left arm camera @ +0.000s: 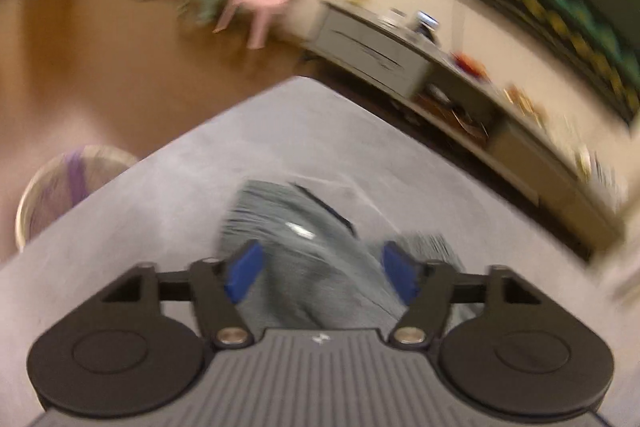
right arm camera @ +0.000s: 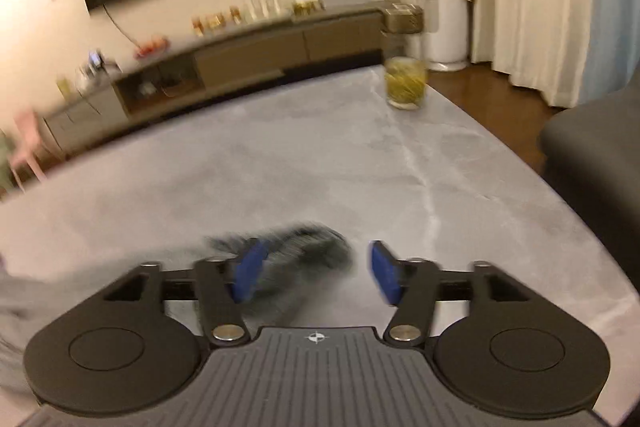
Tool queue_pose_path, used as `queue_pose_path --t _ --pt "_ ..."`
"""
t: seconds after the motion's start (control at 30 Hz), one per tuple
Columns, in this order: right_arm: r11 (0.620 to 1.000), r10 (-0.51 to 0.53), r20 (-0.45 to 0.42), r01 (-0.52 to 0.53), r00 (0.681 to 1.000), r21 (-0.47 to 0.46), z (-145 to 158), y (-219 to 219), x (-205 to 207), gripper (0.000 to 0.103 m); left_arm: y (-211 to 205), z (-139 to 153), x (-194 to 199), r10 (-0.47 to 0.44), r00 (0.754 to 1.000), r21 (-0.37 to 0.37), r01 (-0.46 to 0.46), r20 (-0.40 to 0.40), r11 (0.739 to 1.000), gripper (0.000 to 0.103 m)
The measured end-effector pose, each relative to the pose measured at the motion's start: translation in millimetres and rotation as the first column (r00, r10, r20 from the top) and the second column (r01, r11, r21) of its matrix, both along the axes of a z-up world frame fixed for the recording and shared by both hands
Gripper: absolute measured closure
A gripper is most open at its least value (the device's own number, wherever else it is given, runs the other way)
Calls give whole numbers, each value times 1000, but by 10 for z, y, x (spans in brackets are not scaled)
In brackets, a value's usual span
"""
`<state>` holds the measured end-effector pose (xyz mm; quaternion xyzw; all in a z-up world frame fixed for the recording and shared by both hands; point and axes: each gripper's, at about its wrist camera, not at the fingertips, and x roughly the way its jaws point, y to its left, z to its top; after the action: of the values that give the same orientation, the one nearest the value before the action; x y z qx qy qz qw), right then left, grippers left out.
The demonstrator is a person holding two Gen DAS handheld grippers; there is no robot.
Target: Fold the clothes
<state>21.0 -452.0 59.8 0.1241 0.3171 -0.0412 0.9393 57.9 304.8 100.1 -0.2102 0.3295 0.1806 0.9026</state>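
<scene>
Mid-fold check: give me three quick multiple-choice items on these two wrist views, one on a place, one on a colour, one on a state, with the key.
1. Where does the glass jar stand?
A. on the floor
B. at the far edge of the grey table
C. on the long cabinet

2. What colour are the tool pads?
A. blue
B. red
C. white

3. How does the right tool stand?
A. shut on the garment
B. shut and empty
C. open

Key: B, the jar sits on the tabletop by its far edge; A, both pads show blue in each view; C, its pads stand apart, the dark grey garment lying blurred ahead, unpinched.
</scene>
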Motion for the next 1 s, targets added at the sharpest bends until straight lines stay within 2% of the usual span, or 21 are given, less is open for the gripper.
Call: queue_pose_path --t 0.03,0.07,0.13,0.17,0.23,0.3,0.37,0.4,0.5,0.57,0.6,0.63,0.67,0.7,0.77,0.83,0.9,0.93,1.0 --pt "1000 25 8 -25 1000 -2 36 55 54 17 -119 -7 54 -30 999 51 31 -15 998 29" --pt "999 49 11 -49 999 -5 66 123 124 16 -239 -14 108 -60 998 101 63 -31 993 29" --pt "996 89 0 -89 996 -18 99 274 302 12 -471 -30 218 -115 991 198 126 -67 972 17" --pt "995 98 -15 -98 995 -30 70 337 395 10 -502 -62 284 -120 989 225 135 -83 965 16" --pt "993 109 -71 -112 992 -48 -47 451 645 7 -378 -116 380 -62 992 270 89 -107 959 16" --pt "990 116 -135 -125 984 -63 -179 555 877 6 -178 -157 409 28 993 269 3 -112 963 16" --pt "987 118 -184 -136 976 -86 -337 621 932 7 74 -218 418 76 990 216 -49 -116 975 16" --pt "986 115 -206 -137 972 -96 -405 632 941 10 197 -248 410 91 989 186 -68 -118 980 15" --pt "981 143 -261 -172 955 -92 -533 676 925 58 405 -359 425 84 987 94 -72 -140 993 14" --pt "974 157 -252 -192 955 -120 -504 724 890 75 400 -439 494 48 986 80 -36 -162 996 20" --pt "973 157 -238 -191 958 -126 -472 740 874 83 366 -480 535 22 985 86 -7 -174 996 44" --pt "975 154 -222 -185 963 -124 -442 740 854 86 320 -497 562 2 983 96 16 -184 995 74" --pt "976 152 -206 -179 967 -121 -412 739 833 87 275 -513 590 -18 981 105 39 -192 994 78" --pt "977 149 -191 -174 970 -121 -391 739 824 88 241 -511 625 -28 984 111 48 -175 993 88" --pt "979 145 -155 -165 977 -121 -332 733 818 90 243 -375 580 -46 994 71 53 -103 996 90" --pt "987 137 -40 -139 990 -82 -60 654 653 92 302 -123 405 -42 999 10 42 6 999 91" --pt "993 117 98 -114 988 -27 279 551 439 93 353 209 68 -55 988 -61 64 147 996 91" --pt "993 118 163 -119 980 -5 470 500 260 93 365 372 -190 -66 974 -84 86 217 993 91" --pt "986 158 270 -165 950 3 867 412 -237 93 428 482 -612 -57 955 -132 99 291 986 90"
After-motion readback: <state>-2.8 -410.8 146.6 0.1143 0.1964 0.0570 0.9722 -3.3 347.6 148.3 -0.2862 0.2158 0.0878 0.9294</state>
